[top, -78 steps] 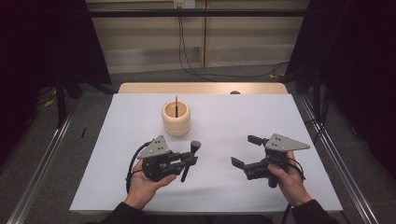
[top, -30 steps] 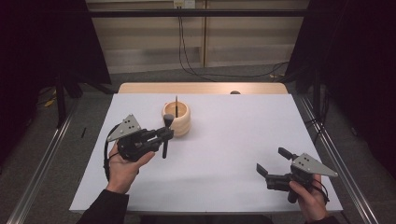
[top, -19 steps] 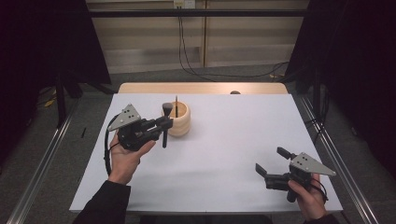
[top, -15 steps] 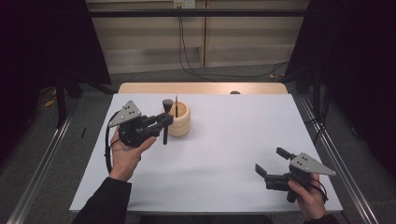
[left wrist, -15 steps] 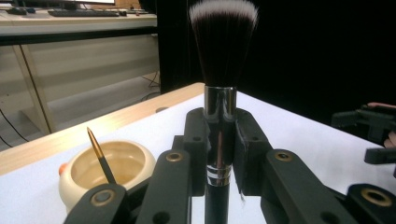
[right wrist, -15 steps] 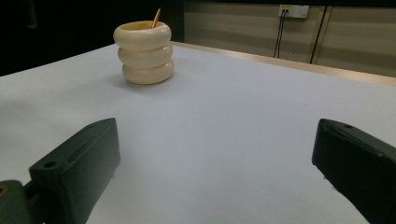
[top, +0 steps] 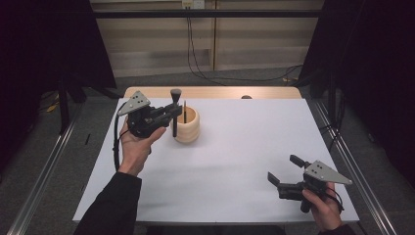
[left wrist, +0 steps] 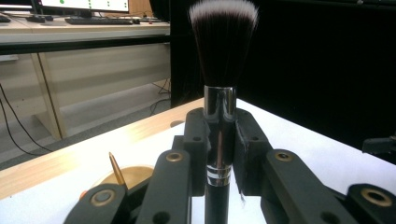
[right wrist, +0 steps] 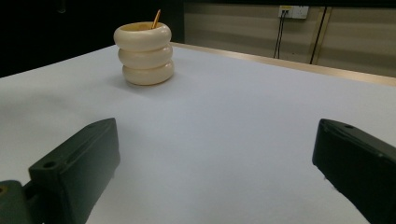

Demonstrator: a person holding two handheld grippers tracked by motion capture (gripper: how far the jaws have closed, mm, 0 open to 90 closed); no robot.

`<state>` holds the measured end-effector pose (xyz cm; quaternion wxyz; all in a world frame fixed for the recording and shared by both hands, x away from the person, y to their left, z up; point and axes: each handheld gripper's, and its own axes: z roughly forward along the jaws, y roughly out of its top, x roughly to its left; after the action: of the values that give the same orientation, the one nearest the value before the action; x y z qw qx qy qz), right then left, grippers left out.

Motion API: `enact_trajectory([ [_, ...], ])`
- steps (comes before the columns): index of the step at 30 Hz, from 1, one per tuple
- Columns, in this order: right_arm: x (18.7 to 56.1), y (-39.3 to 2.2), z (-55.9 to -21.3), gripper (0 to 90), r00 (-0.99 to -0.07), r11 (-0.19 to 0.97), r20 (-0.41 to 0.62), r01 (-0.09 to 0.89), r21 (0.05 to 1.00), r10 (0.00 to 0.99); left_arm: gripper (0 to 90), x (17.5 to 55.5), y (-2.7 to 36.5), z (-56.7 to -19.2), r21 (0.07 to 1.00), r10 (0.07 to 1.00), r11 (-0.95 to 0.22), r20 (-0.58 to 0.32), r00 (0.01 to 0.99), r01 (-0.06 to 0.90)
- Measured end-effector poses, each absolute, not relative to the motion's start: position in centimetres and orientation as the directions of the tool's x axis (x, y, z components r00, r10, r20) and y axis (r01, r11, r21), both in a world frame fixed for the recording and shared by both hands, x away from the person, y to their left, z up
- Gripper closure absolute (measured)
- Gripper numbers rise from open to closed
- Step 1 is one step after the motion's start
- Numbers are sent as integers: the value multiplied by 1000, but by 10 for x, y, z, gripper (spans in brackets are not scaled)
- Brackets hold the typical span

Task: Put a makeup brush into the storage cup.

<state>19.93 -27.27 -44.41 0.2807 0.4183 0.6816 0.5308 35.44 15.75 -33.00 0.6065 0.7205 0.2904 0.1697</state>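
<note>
- Left gripper [top: 172, 111] clamped on a makeup brush [top: 174, 115], jaws nearly closed around the handle; in the left gripper view the pads press the brush [left wrist: 220, 135] from both sides just below the silver ferrule.
- Brush upright, bristles up: dark bristles with pale tips, black handle hanging down below the jaws.
- Brush held off the table, just beside the left side of the cream ribbed holder [top: 187, 128]; brush head sits above the holder's rim level, handle tip near the holder's wall. Can't tell if handle touches the holder.
- Holder stands on the white table cover [top: 235, 147], toward the far left part; three stacked rounded rings in the right gripper view [right wrist: 144, 53].
- A thin stick with a pointed orange-brown tip [top: 184, 108] leans inside the holder; also seen in the left gripper view [left wrist: 116, 170] and the right gripper view [right wrist: 156, 18].
- Left hand [top: 134, 147] holds the gripper from below, forearm in dark sleeve coming from bottom left.
- Right gripper [top: 288, 172] near the right front corner of the table, jaws wide apart, nothing between them; well apart from the holder.
- Right hand [top: 320, 208] grips it low over the cover.
</note>
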Motion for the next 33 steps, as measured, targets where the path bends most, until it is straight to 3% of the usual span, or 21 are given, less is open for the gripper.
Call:
enact_trajectory([
  [33,197,-273,-444,0,-500,73,74,267,961,863,780,411,145,-327,967,666,-110,-99,739,229],
])
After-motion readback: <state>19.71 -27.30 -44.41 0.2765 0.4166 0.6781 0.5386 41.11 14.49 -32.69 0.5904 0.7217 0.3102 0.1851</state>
